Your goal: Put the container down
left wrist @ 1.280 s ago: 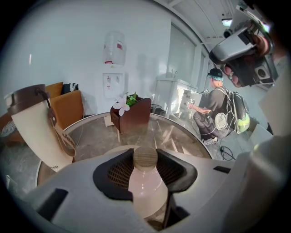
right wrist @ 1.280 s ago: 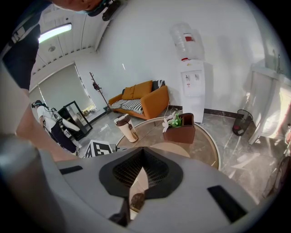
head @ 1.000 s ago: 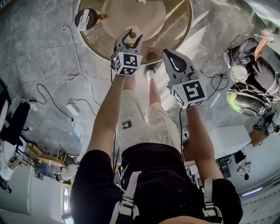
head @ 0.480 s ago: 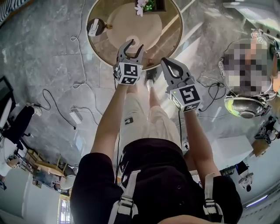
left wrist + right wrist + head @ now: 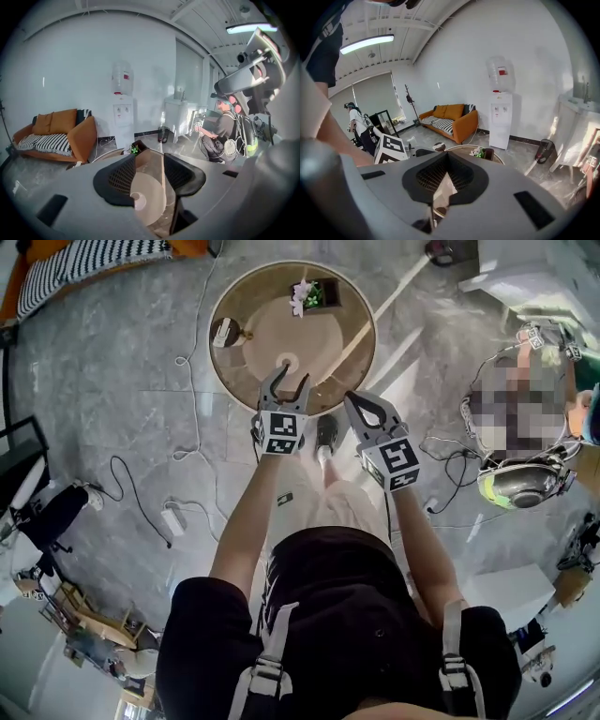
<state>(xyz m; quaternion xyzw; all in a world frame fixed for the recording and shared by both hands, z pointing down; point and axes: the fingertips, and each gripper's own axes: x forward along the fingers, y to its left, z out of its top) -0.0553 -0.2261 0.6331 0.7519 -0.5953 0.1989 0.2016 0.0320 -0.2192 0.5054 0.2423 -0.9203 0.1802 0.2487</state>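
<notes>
A small pale round container (image 5: 287, 362) rests on the light inner disc of the round glass table (image 5: 354, 360). My left gripper (image 5: 286, 382) hovers just short of it, open, with nothing between its jaws. In the left gripper view the container (image 5: 139, 200) shows low on the disc, partly behind the left jaw of that gripper (image 5: 150, 161). My right gripper (image 5: 351, 399) is off the table's near edge, to the right of the left one, shut and empty. In the right gripper view, beyond that gripper (image 5: 446, 157), the table (image 5: 461, 149) is in sight.
A potted plant (image 5: 309, 294) and a dark round object with a tag (image 5: 225, 332) also stand on the table. Cables and a power strip (image 5: 175, 518) lie on the floor at left. A person sits among gear at right (image 5: 525, 418). An orange sofa (image 5: 56, 133) stands beyond.
Both grippers have drawn back from the table toward the body. The container, between the left jaws a second ago, now sits on the table ahead of them. The view has widened.
</notes>
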